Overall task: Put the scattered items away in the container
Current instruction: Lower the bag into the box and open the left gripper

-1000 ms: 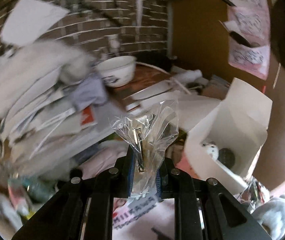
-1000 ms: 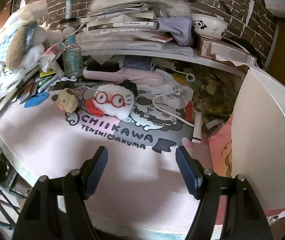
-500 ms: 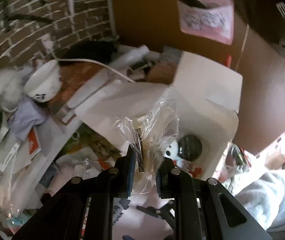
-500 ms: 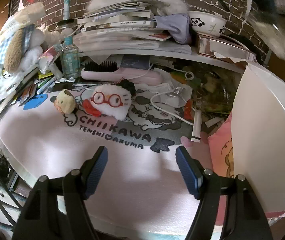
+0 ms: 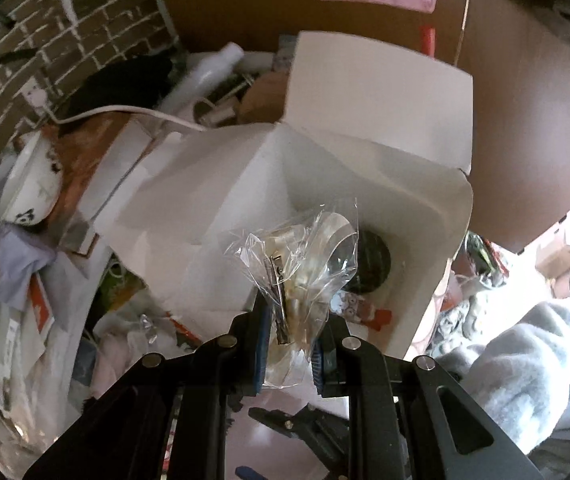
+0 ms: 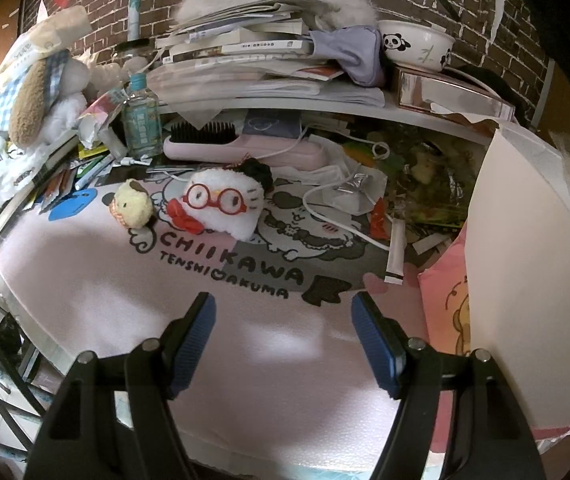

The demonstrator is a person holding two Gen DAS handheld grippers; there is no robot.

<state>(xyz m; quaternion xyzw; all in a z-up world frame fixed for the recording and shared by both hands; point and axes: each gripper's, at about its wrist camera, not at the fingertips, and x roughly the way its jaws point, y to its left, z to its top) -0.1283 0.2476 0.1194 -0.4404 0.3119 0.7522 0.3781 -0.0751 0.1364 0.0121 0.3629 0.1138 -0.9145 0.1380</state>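
My left gripper (image 5: 292,340) is shut on a clear plastic packet (image 5: 301,264) with a metal clip inside, held just above the near rim of the open white box (image 5: 245,200). Inside the box lie a dark round item (image 5: 373,264) and a small printed toy (image 5: 349,304). My right gripper (image 6: 285,332) stands open over the pink Chiikawa mat (image 6: 125,280), nothing between its fingers. On the mat sit a white plush with red glasses (image 6: 221,208) and a small yellow plush (image 6: 131,208). The box's white side (image 6: 525,280) stands to the right.
A shelf (image 6: 325,104) holds stacked books, a purple cloth and a panda bowl (image 6: 417,46). A pink hairbrush (image 6: 241,142), a water bottle (image 6: 141,118), white cables, a small tube (image 6: 396,252) and wrappers crowd the mat's back. A grey sleeve (image 5: 525,372) is at lower right.
The left gripper carried the packet to the right and over the white box, whose opening now fills the view. The right gripper stayed put and open.
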